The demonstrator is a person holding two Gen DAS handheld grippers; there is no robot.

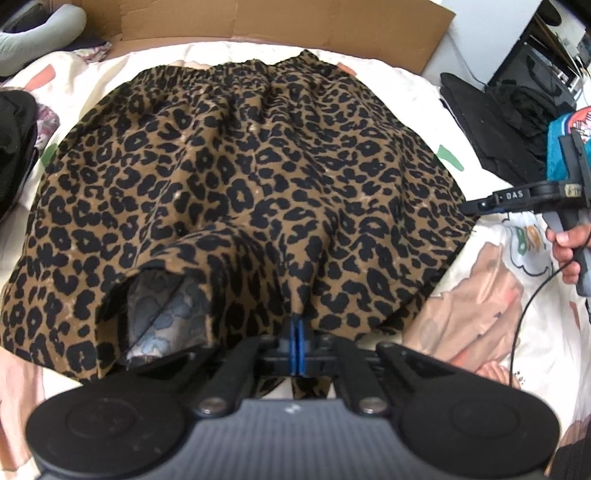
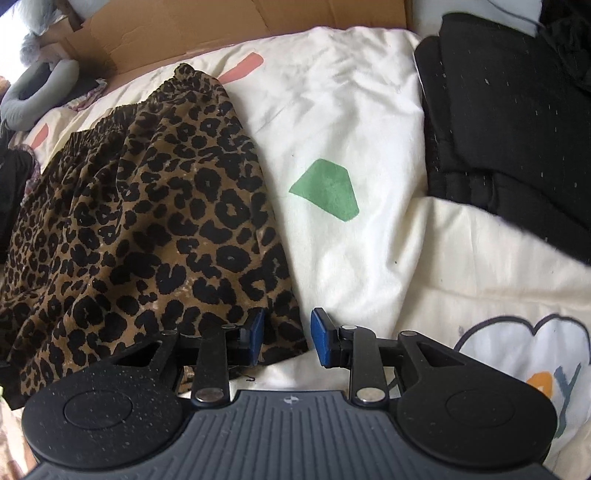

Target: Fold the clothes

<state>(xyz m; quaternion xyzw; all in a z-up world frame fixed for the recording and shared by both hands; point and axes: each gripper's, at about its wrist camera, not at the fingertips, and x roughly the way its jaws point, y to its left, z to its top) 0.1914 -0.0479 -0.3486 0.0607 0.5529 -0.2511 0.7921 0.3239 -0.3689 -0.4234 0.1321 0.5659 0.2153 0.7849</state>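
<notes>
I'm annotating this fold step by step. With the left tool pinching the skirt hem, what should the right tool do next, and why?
Probably close the right tool on the leopard skirt: its open jaws straddle the hem corner, while the left tool is already shut on the hem.

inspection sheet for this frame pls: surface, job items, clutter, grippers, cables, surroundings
Surface: cream printed bedsheet, wrinkled.
Job's things: leopard-print skirt spread flat, elastic waistband at the far side, near hem lifted.
Clutter: black folded clothes on the right; grey cushion far left.
Grippers: left gripper jaws shut on the skirt hem; right gripper jaws open at the skirt's right corner.
Cables: black cable trailing from the right gripper's handle.
Surroundings: cardboard sheet behind the bed.
</notes>
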